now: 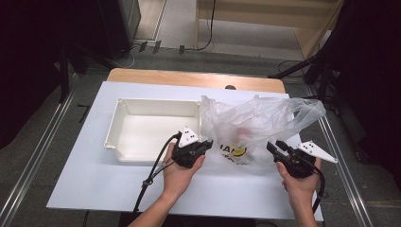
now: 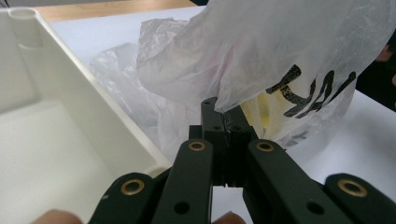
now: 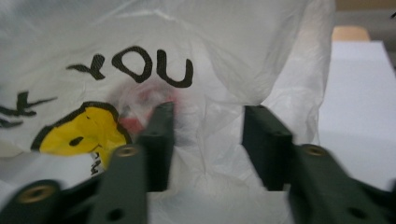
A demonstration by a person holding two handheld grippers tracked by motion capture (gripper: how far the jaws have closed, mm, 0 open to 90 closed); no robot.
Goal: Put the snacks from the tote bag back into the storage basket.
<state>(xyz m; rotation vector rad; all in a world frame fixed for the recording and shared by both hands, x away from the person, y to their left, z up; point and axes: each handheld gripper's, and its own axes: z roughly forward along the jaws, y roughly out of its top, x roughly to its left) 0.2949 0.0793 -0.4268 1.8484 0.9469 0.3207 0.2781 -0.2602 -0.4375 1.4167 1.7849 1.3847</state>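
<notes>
The plastic bag (image 1: 255,127) looks thin, limp and slippery; best pinched by a gathered edge. The left gripper (image 2: 225,122) has its jaws closed on the film. The right gripper (image 3: 208,140), jaws half open, holds nothing.

The plastic bag (image 1: 255,125) is sitting at the table's (image 1: 94,184) centre, blocking the way between both hands. The white bin (image 1: 151,125) is standing at nine o'clock of it, touching it. Bare table is lying open from five to seven o'clock, near the person's edge.
</notes>
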